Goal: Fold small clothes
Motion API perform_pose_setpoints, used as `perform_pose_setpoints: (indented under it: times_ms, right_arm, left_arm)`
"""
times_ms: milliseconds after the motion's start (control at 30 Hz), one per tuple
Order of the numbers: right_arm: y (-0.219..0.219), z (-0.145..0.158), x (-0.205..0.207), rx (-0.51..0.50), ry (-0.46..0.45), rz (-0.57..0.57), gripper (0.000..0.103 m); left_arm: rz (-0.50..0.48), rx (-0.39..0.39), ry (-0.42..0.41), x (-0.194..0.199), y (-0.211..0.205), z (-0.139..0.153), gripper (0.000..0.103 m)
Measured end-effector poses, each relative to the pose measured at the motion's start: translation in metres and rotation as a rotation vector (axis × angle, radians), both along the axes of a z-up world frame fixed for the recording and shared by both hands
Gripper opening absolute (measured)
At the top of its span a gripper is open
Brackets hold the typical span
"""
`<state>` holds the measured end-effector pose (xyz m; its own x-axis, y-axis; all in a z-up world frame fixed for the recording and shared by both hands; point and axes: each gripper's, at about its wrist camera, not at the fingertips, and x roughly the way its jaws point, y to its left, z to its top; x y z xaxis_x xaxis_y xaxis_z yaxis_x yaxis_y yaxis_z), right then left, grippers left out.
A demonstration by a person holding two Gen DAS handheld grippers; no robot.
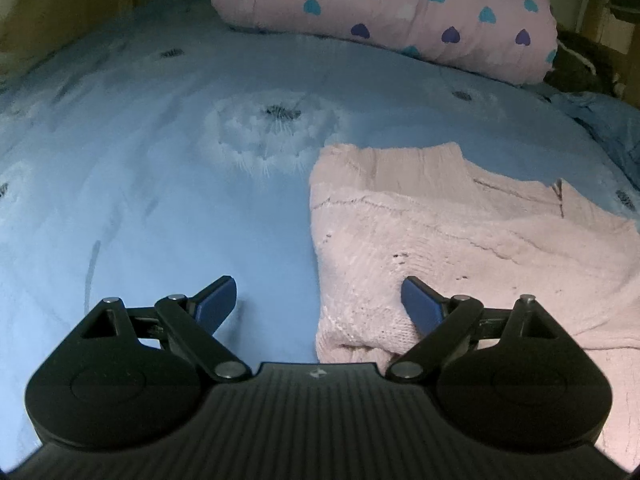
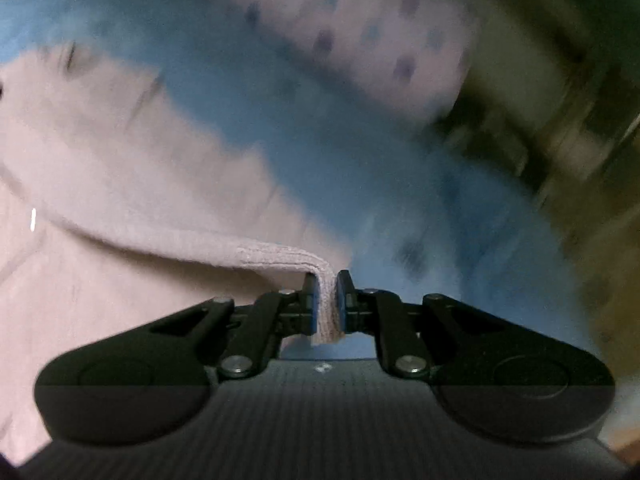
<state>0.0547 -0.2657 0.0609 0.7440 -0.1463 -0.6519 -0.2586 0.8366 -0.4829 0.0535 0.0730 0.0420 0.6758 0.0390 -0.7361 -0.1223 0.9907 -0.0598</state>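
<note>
Right fingers (image 2: 311,304) pinch the pink sweater (image 2: 120,184) hem; left fingers (image 1: 216,304) spread, straddling its edge

The blue bed sheet (image 1: 140,184) lay flat and bare on the left side, so a hand could slide there. The pink knit sweater (image 1: 460,240) covered the right side, and its edge lay between the wide-apart fingers of the left gripper (image 1: 319,304). A big heart-print pillow (image 1: 384,12) blocked the far end.
</note>
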Motion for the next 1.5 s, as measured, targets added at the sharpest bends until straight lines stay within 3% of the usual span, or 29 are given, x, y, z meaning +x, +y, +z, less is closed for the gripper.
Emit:
perform_pose_setpoints:
  times_ms: [133,267,333,433,567,700,800,867,1067,1167,1333,1500]
  right_arm:
    - [-0.011,-0.024,-0.004,0.025,0.114,-0.02,0.021]
    - [-0.032,-0.01,-0.012,0.059,0.172,-0.041,0.021]
    - [-0.045,0.002,-0.007,0.14,0.175,-0.078,0.021]
    - [-0.066,0.021,-0.003,0.339,0.138,-0.152,0.022]
    - [-0.083,0.021,0.021,0.554,0.091,-0.289,0.041]
    - [-0.055,0.006,0.038,0.575,0.067,-0.255,0.04]
    - [-0.037,-0.02,0.052,0.492,0.125,-0.247,0.041]
    - [-0.031,-0.031,0.051,0.457,0.084,-0.272,0.045]
    - [-0.026,-0.012,0.015,0.476,0.01,-0.287,0.046]
    - [-0.026,0.001,-0.01,0.48,-0.009,-0.279,0.046]
    - [-0.038,0.01,-0.043,0.678,0.049,-0.31,0.046]
    - [-0.031,0.003,-0.076,0.842,0.04,-0.297,0.048]
  left_arm:
    - [-0.004,-0.007,0.018,0.001,0.001,-0.004,0.093]
    - [0.001,-0.013,0.027,0.004,0.001,-0.006,0.093]
    - [-0.003,-0.005,0.023,0.004,0.0,-0.007,0.093]
    - [-0.003,0.006,0.019,0.004,-0.002,-0.007,0.093]
    - [-0.005,0.007,0.016,0.003,-0.001,-0.006,0.093]
    - [-0.012,0.014,0.004,-0.001,0.002,-0.001,0.093]
    - [-0.006,0.001,-0.011,-0.004,0.008,0.003,0.093]
    - [-0.015,-0.004,-0.02,-0.008,0.01,0.006,0.093]
    - [-0.035,-0.018,-0.007,-0.028,0.019,0.012,0.093]
    - [-0.018,0.025,0.023,-0.039,0.025,0.015,0.093]
    - [-0.045,0.018,0.085,-0.06,0.031,0.012,0.088]
    - [-0.095,-0.024,0.116,-0.072,0.022,0.004,0.08]
